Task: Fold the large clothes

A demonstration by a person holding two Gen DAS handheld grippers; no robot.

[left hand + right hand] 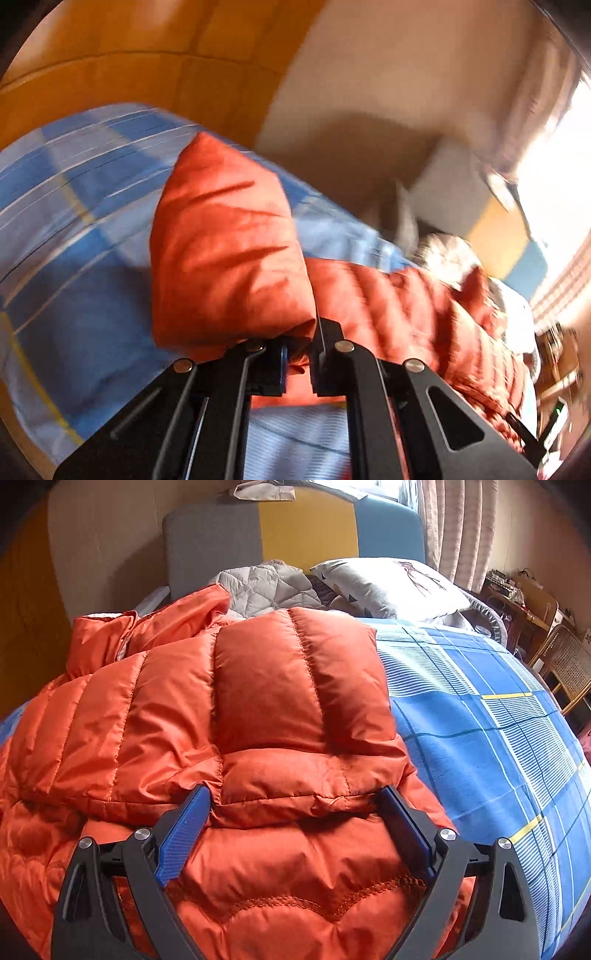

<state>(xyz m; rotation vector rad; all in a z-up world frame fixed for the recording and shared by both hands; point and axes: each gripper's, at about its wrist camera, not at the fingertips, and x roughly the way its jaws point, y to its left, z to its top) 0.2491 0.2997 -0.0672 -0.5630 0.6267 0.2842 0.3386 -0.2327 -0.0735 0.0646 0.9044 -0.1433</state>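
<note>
left gripper: clenched on orange jacket fabric | right gripper: released, jaws spread over jacket | bed: blue plaid sheet

The jacket lies on the bedspread, its sleeve folded over the body. Behind it sit a quilt and a pillow, before the headboard. A chair stands right of the bed.

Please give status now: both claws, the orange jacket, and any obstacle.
Left claw shut on orange jacket fabric, lifted. Right claw open over folded part. Pillow beyond, not in way.
</note>
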